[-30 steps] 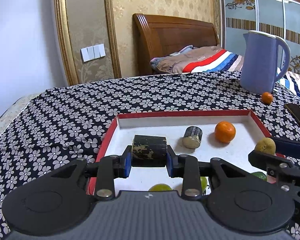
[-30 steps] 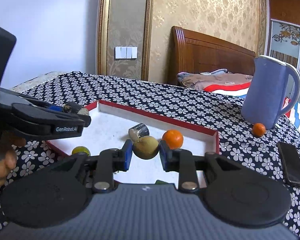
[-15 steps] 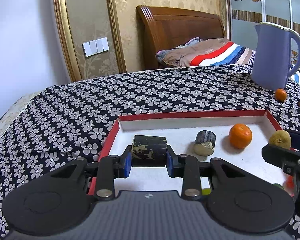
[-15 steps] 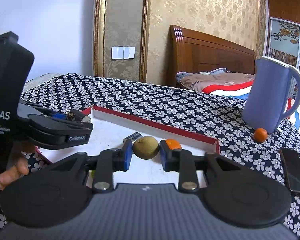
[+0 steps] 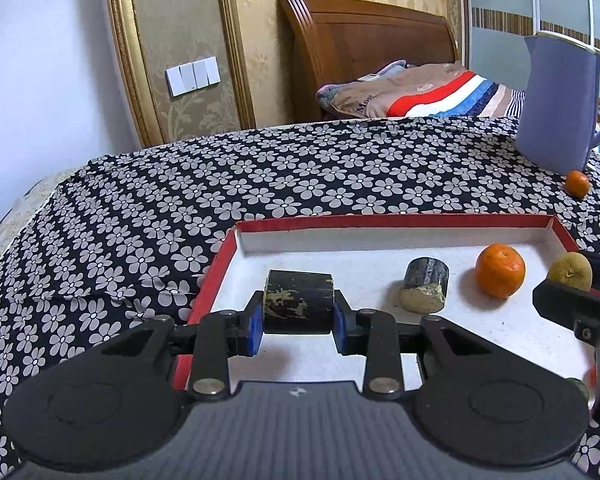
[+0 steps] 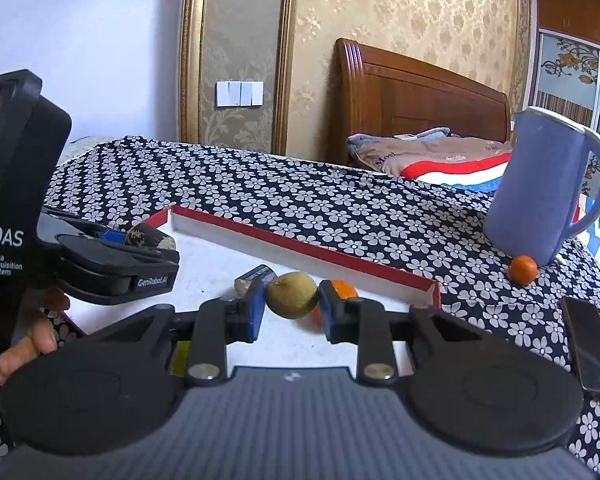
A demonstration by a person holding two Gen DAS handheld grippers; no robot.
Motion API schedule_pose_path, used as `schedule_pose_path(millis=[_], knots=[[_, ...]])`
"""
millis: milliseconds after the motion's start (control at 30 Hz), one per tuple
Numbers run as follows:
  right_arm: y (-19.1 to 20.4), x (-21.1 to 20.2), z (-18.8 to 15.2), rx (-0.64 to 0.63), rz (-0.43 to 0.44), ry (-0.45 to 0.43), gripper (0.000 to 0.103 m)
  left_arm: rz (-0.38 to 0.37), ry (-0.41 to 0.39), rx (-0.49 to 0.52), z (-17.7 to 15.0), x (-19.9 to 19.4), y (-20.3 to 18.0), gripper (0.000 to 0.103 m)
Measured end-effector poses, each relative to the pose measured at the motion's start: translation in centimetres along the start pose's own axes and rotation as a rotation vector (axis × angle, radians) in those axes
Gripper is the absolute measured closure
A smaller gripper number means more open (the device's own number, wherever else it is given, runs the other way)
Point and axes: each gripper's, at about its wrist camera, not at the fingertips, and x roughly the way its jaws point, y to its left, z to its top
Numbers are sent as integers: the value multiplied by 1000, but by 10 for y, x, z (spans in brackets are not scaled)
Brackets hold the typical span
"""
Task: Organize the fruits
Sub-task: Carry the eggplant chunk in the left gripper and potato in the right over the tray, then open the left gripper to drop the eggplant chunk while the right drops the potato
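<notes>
Two pieces are mid-air over the red-rimmed tray (image 5: 392, 221) — left gripper (image 5: 298, 318) clamping a dark cylinder (image 5: 299, 300) at frame centre, right gripper (image 6: 292, 306) pinching a kiwi (image 6: 292, 294) — while one tangerine (image 5: 500, 270) sits inside (another tangerine (image 6: 523, 269) waits by the kettle (image 6: 540, 188), far right), so roughly halfway.

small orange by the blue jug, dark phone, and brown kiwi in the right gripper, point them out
small orange (image 6: 523, 269), right wrist view, middle of peel
dark phone (image 6: 590, 345), right wrist view, screen centre
brown kiwi (image 6: 291, 295), right wrist view, front skin
</notes>
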Motion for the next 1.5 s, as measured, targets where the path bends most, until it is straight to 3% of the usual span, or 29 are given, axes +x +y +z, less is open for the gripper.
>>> schedule_pose_path(millis=[567,1333,1500], knots=[[-3,30,14,-14,-30,47,76,7,52,-9,10,29,0,71],[-15,66,9,21,-75,109,76,34,59,16,13,51,-7,70],[-16,66,8,21,-80,106,69,30,64,15,13,52,-7,70]])
